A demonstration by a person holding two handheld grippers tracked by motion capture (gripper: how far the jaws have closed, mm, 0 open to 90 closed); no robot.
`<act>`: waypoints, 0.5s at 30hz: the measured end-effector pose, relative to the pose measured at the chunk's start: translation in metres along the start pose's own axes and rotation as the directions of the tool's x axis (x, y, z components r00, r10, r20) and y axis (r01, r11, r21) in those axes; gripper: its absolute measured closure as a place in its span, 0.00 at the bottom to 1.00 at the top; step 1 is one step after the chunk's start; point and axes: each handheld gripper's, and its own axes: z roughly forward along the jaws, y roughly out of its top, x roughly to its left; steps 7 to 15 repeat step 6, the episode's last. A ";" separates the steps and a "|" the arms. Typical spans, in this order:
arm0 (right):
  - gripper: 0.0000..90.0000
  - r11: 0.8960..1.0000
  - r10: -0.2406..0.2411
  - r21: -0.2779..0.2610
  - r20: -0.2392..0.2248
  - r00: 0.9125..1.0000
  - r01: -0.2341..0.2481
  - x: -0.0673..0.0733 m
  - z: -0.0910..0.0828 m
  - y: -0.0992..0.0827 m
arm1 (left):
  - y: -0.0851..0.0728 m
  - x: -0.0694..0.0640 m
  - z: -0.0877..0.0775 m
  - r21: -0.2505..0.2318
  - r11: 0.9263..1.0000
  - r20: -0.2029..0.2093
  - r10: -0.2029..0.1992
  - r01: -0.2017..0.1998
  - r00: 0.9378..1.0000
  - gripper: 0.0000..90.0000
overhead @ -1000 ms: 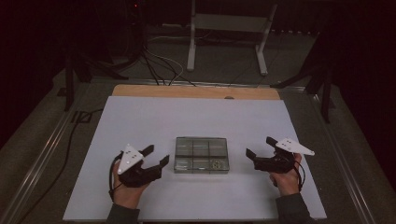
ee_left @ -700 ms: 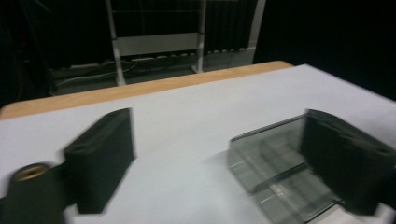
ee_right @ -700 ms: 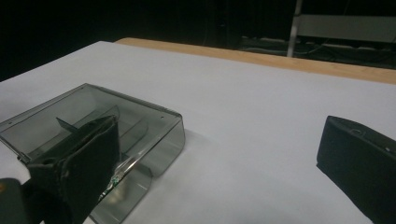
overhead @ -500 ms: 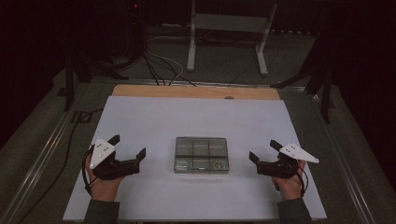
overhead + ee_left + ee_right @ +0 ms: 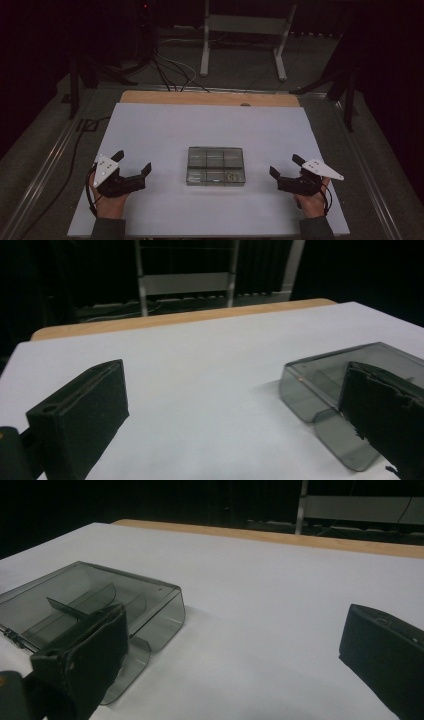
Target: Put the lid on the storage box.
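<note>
A clear grey compartment box (image 5: 216, 166) lies shut in the middle of the white sheet, with something small and pale in its near right cell. My left gripper (image 5: 133, 161) rests on the sheet well left of the box, pointing toward it. Its jaws have just been opening and stand open with nothing between them. In the left gripper view the box (image 5: 320, 375) sits behind the right jaw, and the left gripper (image 5: 235, 390) frames bare sheet. My right gripper (image 5: 284, 165) lies right of the box, open and empty. The box (image 5: 90, 600) is behind the right gripper's (image 5: 235, 630) left jaw.
The white sheet (image 5: 215, 125) covers the table, and a wooden strip (image 5: 210, 98) runs along its far edge. Beyond it stand a metal frame (image 5: 242, 25) and loose cables (image 5: 170, 70) on the dark floor. A cable (image 5: 75, 150) runs down the table's left side.
My left hand has slid left, away from the box, and its jaws have spread wider. The right hand has barely shifted. The box has stayed put.
</note>
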 end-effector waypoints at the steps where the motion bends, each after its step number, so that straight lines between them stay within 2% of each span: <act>1: 0.00 1.000 -0.002 0.002 0.000 1.000 0.002 0.000 0.001 0.000 | -0.001 0.002 0.000 0.001 1.000 -0.010 -0.004 0.004 1.000 0.01; 6: 0.00 1.000 -0.010 0.017 0.011 1.000 0.009 0.001 0.004 -0.003 | -0.004 0.005 0.001 0.014 1.000 -0.035 -0.005 0.006 0.999 0.01; 15: 0.00 1.000 -0.010 0.017 0.011 1.000 0.009 0.001 0.004 -0.003 | -0.004 0.005 0.001 0.014 1.000 -0.035 -0.005 0.006 0.999 0.01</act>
